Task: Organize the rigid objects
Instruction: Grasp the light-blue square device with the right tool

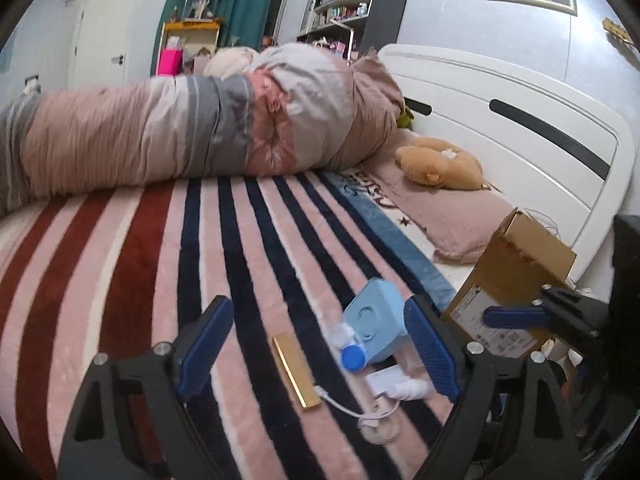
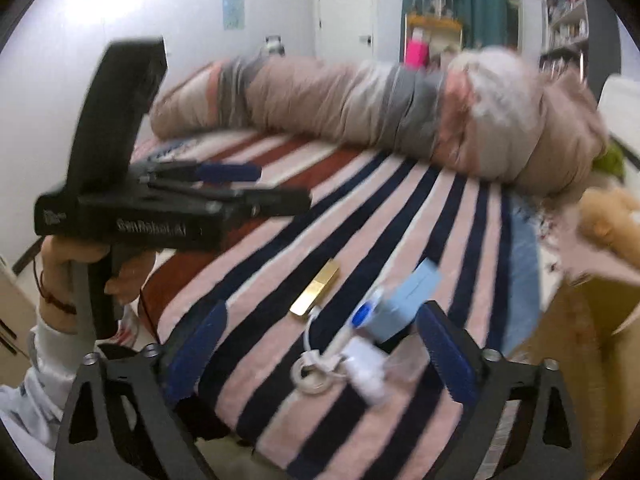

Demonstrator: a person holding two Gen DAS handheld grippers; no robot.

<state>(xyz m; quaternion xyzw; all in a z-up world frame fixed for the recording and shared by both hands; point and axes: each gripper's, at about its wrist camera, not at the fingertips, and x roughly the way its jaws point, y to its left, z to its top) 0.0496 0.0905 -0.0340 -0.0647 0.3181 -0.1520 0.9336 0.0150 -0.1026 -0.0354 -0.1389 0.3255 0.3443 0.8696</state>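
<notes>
Both the left hand-held gripper (image 1: pixel 316 344) and the right hand-held gripper (image 2: pixel 316 344) stand spread wide with nothing between their pads. Just ahead of them on the striped bed (image 1: pixel 120 260) lie a gold bar (image 1: pixel 296 376), a light blue box (image 1: pixel 374 316), a blue-capped bottle (image 1: pixel 352 358) and what may be a white charger with cable (image 1: pixel 384 388). A cardboard box (image 1: pixel 516 280) stands right of the left one.

Dim indoor light — right view motion-blurred, fisheye-warped.

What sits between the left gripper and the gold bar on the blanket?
Nothing visible. The gold bar lies bare on the striped blanket, ahead of the open left gripper. The blue box and white cable lie beside it.
</notes>
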